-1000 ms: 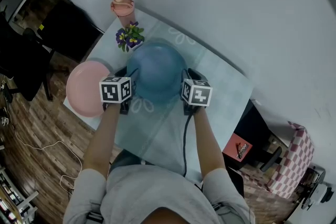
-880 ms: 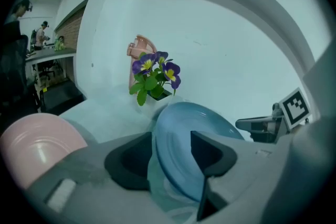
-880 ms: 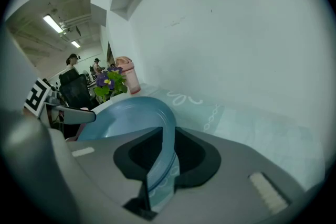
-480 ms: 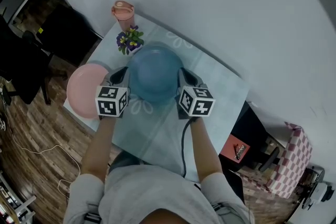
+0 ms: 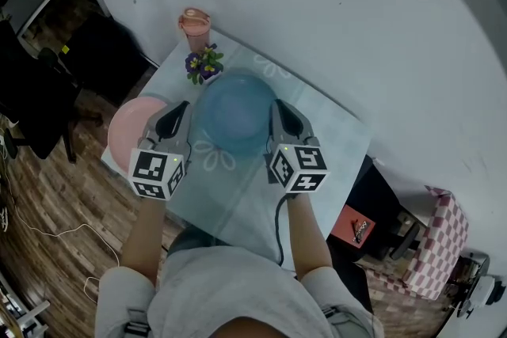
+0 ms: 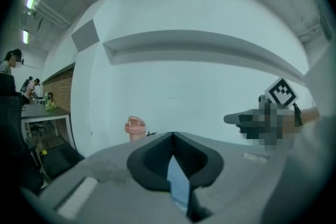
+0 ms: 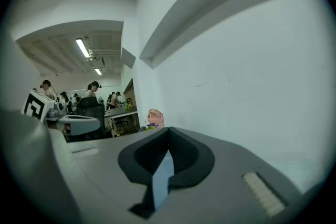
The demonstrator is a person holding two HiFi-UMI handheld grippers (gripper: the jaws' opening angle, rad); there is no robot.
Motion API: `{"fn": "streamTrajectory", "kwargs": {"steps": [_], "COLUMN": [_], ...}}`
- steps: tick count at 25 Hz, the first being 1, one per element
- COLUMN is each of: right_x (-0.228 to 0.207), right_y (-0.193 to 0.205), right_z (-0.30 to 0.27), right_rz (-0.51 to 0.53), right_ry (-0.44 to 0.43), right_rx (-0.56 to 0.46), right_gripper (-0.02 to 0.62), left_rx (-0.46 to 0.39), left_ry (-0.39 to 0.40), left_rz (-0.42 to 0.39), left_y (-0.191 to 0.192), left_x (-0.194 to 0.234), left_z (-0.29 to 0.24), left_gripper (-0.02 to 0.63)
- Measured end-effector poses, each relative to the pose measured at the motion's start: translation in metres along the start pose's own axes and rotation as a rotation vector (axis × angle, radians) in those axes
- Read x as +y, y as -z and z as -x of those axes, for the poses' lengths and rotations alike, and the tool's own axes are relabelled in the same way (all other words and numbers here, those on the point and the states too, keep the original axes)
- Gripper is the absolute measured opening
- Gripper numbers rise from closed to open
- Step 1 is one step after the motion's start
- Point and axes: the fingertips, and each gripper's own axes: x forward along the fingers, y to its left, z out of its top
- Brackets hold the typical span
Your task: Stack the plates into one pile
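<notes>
The only markings are the black-and-white square patterns on the left cube and the right cube. A red box carries a small print too tiny to read. The blue plate hangs between the two grippers over the table. The left gripper pinches its left rim and the right gripper pinches its right rim, so the plate spans the gap from one set of tips to the other. In the left gripper view the jaws have just been closing and now sit pressed on a thin blue wedge of rim. In the right gripper view the jaws are likewise clamped on a blue edge that runs back between the pads. The pink plate lies on the table just outside the left gripper, partly covered by it. It is apart from the blue plate, so the two are not yet in one pile. Just ahead of the left gripper's tips, past the far rim of the blue plate, stands a pot of purple flowers. Farther ahead, against the wall, stands a pink bottle. The red box sits off the table, behind and to the outside of the right gripper, with a red-and-white checked cloth farther out still. Between the blue plate and the pink one only the left gripper itself intervenes.
</notes>
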Motion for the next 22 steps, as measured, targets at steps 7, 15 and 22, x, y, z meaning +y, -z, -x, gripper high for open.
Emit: {"fn": "streamTrajectory", "kwargs": {"steps": [7, 15, 22], "right_x": [0.029, 0.054, 0.074], "right_y": [-0.039, -0.059, -0.07], "right_z": [0.032, 0.052, 0.052], "right_rz": [0.033, 0.086, 0.1], "right_ry": [0.006, -0.029, -0.093], "right_rx": [-0.134, -0.2, -0.233], "right_gripper": [0.0, 0.0, 0.0], "left_rx": [-0.128, -0.208, -0.224], "left_ry": [-0.017, -0.053, -0.106], "left_rz": [-0.012, -0.017, 0.001], "left_y": [-0.04, -0.067, -0.069], "left_x": [0.005, 0.013, 0.03], "left_z": [0.05, 0.082, 0.093], "left_gripper": [0.005, 0.005, 0.005]}}
